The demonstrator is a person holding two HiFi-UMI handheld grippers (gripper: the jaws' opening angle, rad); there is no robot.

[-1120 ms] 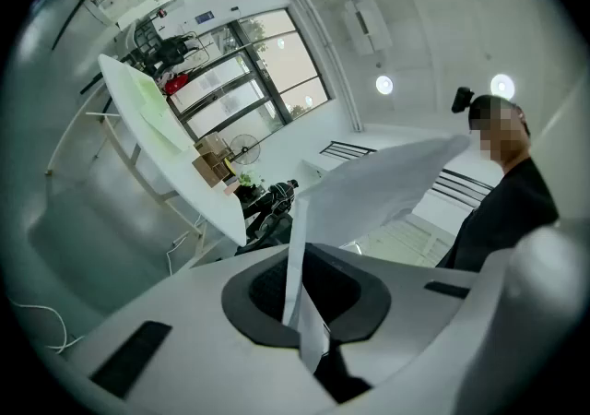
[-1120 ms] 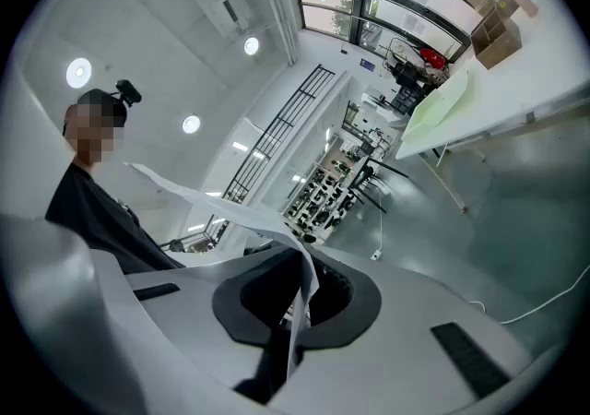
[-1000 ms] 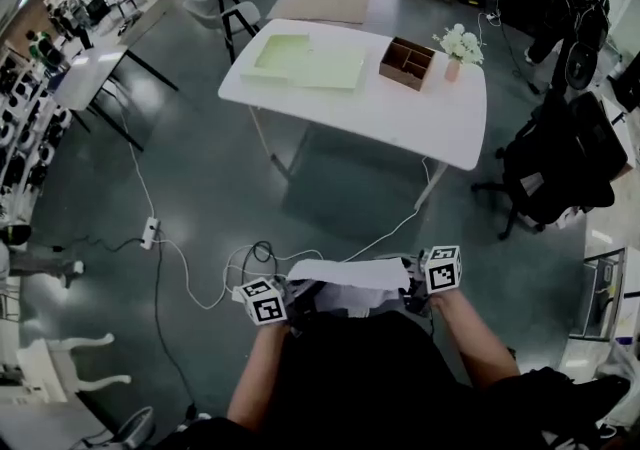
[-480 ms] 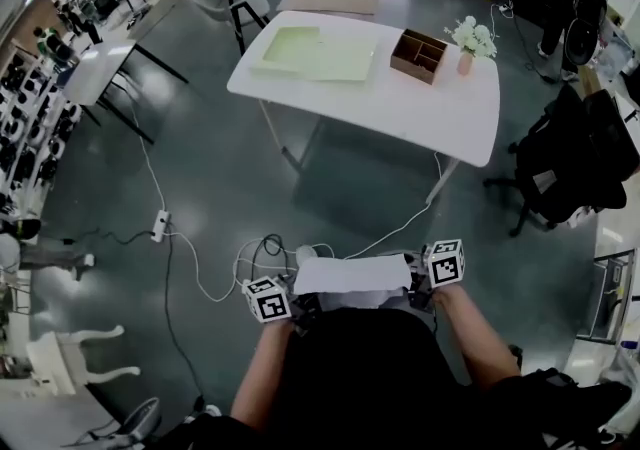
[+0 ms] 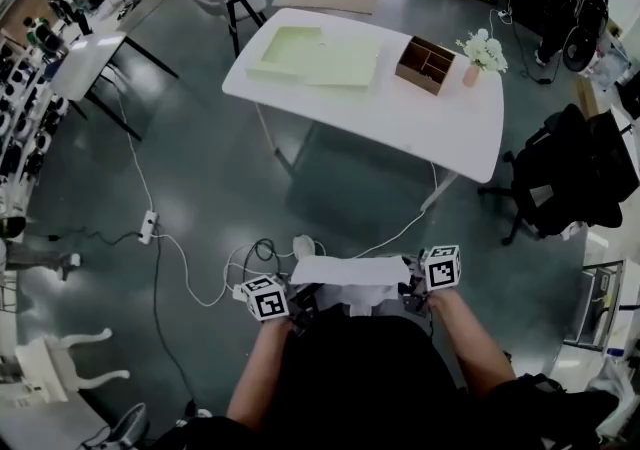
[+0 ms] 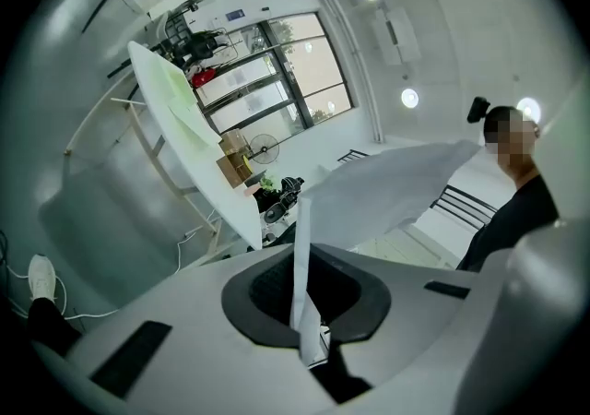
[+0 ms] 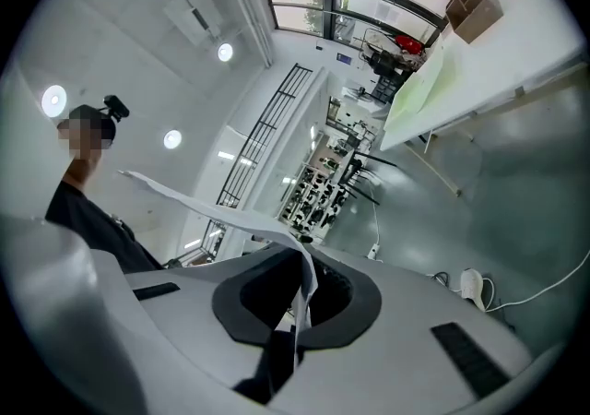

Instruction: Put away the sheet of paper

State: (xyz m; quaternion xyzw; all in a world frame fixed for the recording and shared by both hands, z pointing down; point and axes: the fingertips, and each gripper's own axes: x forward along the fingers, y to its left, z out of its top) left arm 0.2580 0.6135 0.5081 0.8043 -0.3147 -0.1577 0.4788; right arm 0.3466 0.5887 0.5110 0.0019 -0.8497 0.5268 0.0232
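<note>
We hold the paper (image 5: 350,271) at bottom centre, left gripper (image 6: 307,335) and right gripper (image 7: 293,326) each pinching an edge; the white desk (image 5: 420,123) stands upper centre on grey floor (image 5: 200,178).

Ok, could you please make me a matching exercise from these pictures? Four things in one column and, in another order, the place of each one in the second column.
Things:
1. sheet of paper
2. wooden box
3. pale green tray
4. power strip

Places:
a. on the floor, on a cable
b. on the table, next to the flowers
c. pinched by the left gripper and the right gripper
d. on the table's left half in the head view

Pairs: 1-c, 2-b, 3-d, 4-a
</note>
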